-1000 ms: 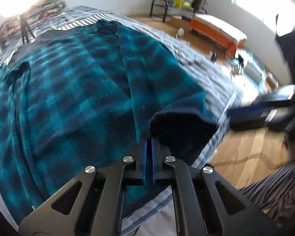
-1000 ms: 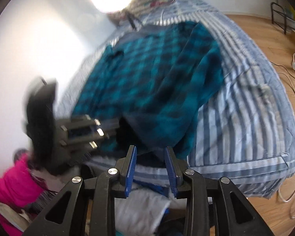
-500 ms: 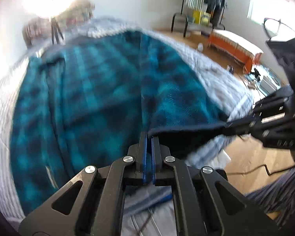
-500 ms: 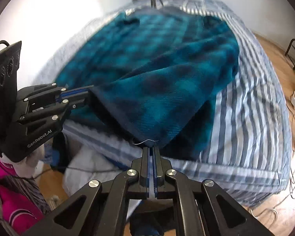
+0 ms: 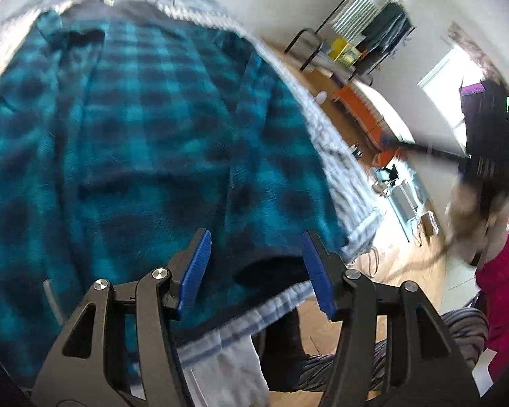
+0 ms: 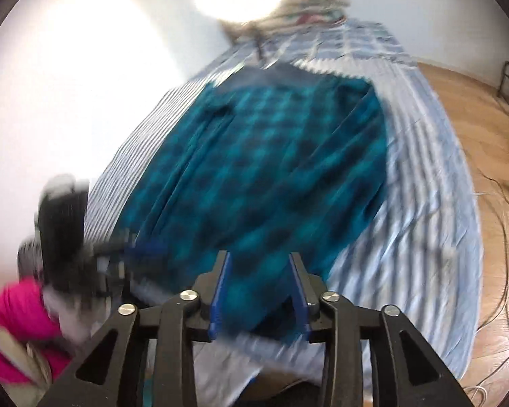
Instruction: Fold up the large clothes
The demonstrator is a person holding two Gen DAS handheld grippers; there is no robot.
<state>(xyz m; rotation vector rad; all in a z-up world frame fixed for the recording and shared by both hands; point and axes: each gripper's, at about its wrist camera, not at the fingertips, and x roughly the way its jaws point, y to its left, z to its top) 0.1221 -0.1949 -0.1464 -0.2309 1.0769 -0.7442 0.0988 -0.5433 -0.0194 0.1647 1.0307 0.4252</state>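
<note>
Both my grippers opening, holding nothing: left gripper (image 5: 254, 271) | right gripper (image 6: 259, 291) | plaid fleece shirt (image 5: 135, 142) hem just ahead, long axis running away up striped bed (image 6: 424, 203).

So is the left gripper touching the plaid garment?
Apart. In the left wrist view the left gripper is opening, and the plaid garment lies between its blue pads without meeting either.

Black grippers (image 5: 256, 269), blue-padded jaws, pink sleeve (image 6: 15, 318)
</note>
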